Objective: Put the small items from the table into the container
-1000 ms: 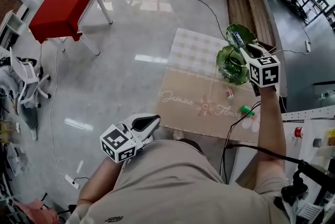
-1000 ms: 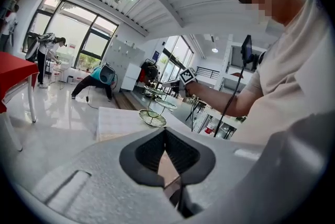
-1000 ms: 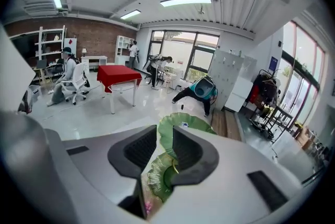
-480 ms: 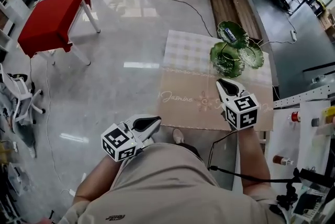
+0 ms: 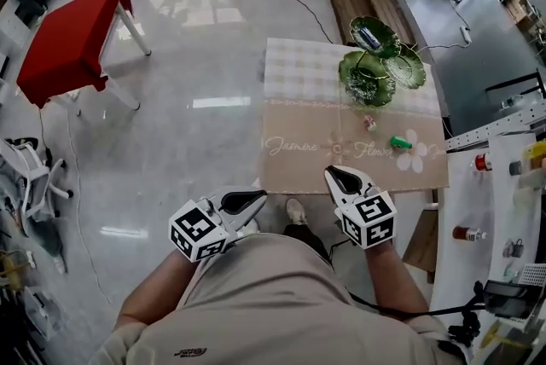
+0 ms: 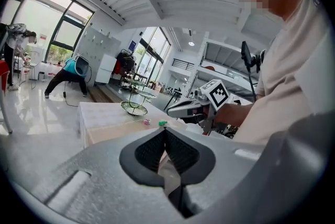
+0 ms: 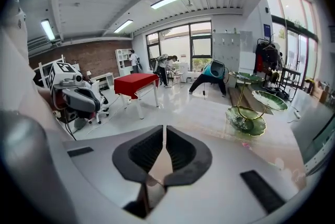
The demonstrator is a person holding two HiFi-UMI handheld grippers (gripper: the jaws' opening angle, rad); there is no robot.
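Note:
A green tiered stand of leaf-shaped dishes [image 5: 375,65] stands at the far right of the cloth-covered table [image 5: 299,99]; a small blue-and-white item [image 5: 367,37] lies in its top dish. On the cloth nearer me lie a small pink item [image 5: 369,124] and a green item [image 5: 400,142]. My right gripper [image 5: 331,173] hovers at the table's near edge, well short of them, jaws closing with nothing between them. My left gripper [image 5: 256,196] is shut and empty, left of the table's near corner. The left gripper view shows the stand [image 6: 133,108] and both items [image 6: 163,123] far off.
A red-covered table [image 5: 68,39] stands to the far left on the glossy floor. A white bench [image 5: 503,184] with bottles and tools borders the table's right side. A person bends over beyond the table's far end, and cables run across the floor there.
My right gripper has pulled back from the top dish to the table's near edge and its jaws have closed. The left gripper has drifted only slightly.

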